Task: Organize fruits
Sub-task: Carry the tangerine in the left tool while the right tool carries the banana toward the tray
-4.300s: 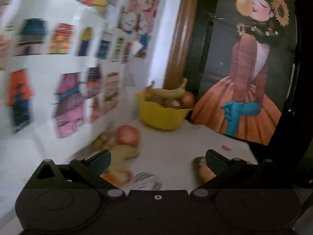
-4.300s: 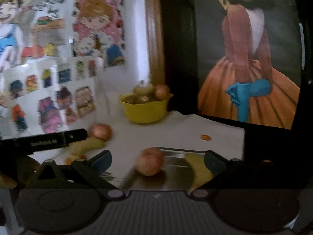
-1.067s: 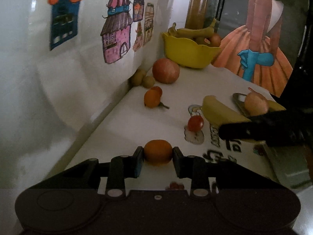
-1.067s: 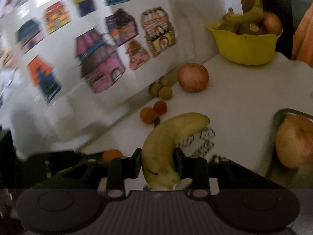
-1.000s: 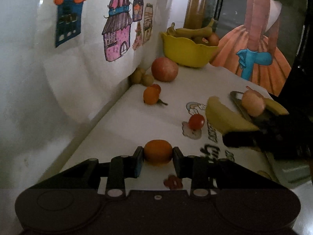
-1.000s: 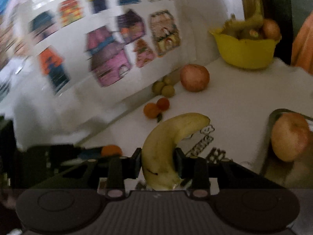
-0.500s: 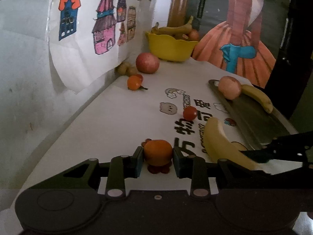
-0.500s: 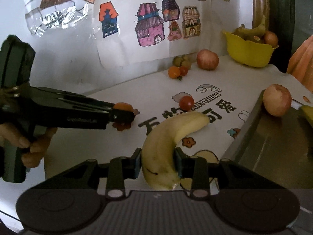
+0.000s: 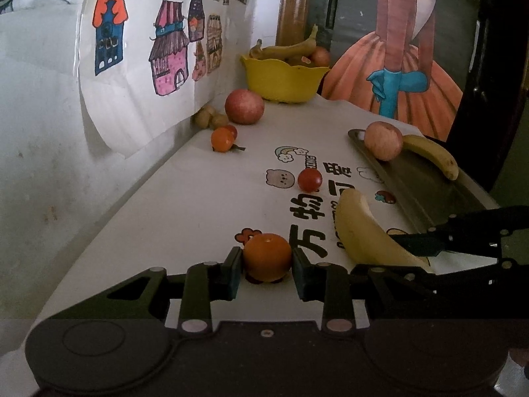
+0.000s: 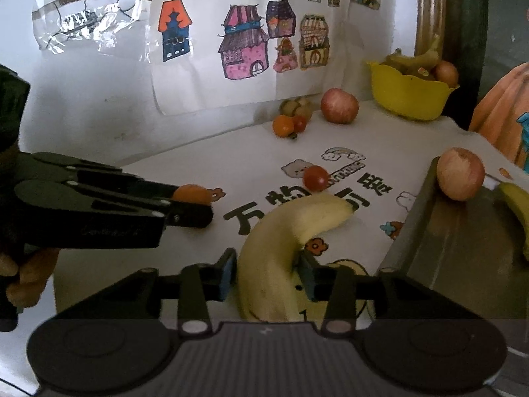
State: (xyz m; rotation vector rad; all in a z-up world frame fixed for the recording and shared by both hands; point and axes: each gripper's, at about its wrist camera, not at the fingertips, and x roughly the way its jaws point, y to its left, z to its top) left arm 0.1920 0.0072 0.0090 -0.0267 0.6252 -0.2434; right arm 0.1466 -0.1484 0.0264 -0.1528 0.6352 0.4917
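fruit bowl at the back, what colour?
Yellow. The bowl shows best in the left wrist view, with a scalloped rim and fruit inside.

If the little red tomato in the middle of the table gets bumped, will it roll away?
Probably yes. The cherry tomato is round and smooth and sits alone on the flat printed table cover, with nothing beside it to stop it. It looks small, so likely light, and a gentle nudge could send it off. Its thin skin may split if squeezed hard.

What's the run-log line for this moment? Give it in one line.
left gripper: shut on orange | right gripper: shut on banana | tray: apple, second banana | yellow bowl: fruit inside
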